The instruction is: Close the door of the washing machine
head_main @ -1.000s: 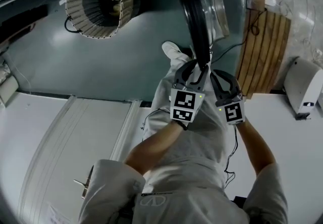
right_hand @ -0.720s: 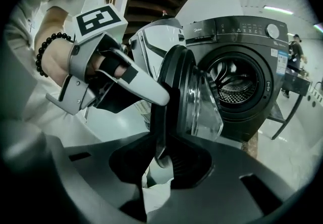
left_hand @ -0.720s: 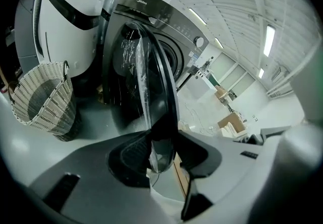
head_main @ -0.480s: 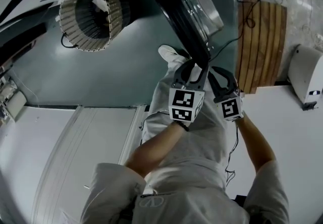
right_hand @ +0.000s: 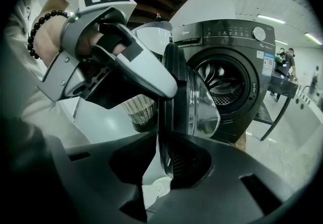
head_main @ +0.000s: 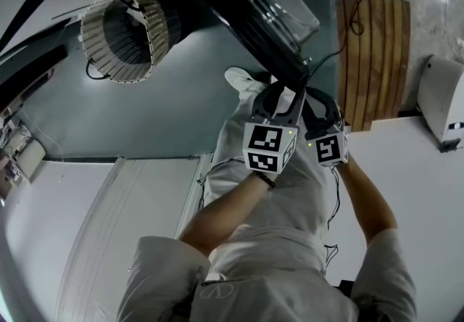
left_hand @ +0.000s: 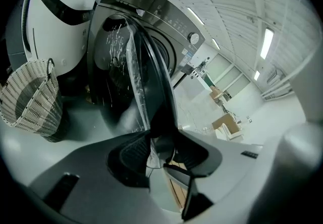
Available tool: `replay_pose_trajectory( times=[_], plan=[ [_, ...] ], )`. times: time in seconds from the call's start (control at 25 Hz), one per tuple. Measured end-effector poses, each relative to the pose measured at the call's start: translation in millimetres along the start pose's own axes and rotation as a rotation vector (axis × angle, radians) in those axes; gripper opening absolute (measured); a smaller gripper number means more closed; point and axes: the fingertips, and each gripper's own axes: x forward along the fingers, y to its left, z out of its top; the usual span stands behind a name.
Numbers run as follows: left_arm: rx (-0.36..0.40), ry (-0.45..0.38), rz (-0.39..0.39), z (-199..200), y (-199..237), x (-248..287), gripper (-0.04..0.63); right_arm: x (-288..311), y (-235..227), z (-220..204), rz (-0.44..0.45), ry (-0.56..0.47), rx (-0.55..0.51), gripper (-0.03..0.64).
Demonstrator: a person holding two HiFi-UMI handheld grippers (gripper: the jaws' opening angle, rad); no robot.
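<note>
A dark front-loading washing machine (right_hand: 237, 66) stands with its round glass door (right_hand: 186, 102) swung out. In the head view the door's black edge (head_main: 254, 12) slants from the upper left down to both grippers. My left gripper (head_main: 279, 99) straddles the door's rim (left_hand: 159, 117); its jaws are opening, and a gap shows beside the rim. My right gripper (head_main: 317, 104) straddles the same rim just beside it. Its jaws are closing, one pad (right_hand: 189, 160) close to the rim and the other apart. The left gripper's finger (right_hand: 146, 74) shows in the right gripper view.
A woven laundry basket (head_main: 119, 34) stands on the floor left of the door. A white appliance (left_hand: 55, 16) sits left of the machine. Wooden slats (head_main: 373, 59) lie at the right, next to a white object (head_main: 442, 103). My legs and a shoe (head_main: 243, 80) are below the grippers.
The door's edge has swung from pointing nearly straight up in the head view to slanting up-left. Both grippers have stayed at its near end and moved with it.
</note>
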Motion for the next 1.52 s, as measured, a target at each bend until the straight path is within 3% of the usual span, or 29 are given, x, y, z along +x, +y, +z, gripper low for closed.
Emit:
replay_pose_trajectory(
  times=[0.36, 0.6, 0.76, 0.96, 1.08, 1.52],
  plan=[
    [-0.001, -0.004, -0.029, 13, -18, 19, 0.166, 0, -36, 1, -0.072, -0.028, 0.024, 0.074],
    [0.015, -0.034, -0.103, 25, -30, 29, 0.164, -5, -59, 0, -0.128, -0.047, 0.064, 0.069],
    [0.071, -0.046, -0.17, 32, -39, 35, 0.153, -6, -76, 2, -0.145, -0.05, 0.061, 0.069],
    [0.229, -0.057, -0.233, 37, -57, 36, 0.003, -7, -90, 3, -0.134, -0.055, 0.04, 0.069],
    [0.276, -0.068, -0.267, 40, -66, 38, 0.003, -8, -100, 5, -0.129, -0.064, 0.032, 0.069],
    [0.29, -0.076, -0.234, 53, -45, 51, 0.002, -10, -142, 9, -0.196, -0.073, 0.031, 0.077]
  ],
)
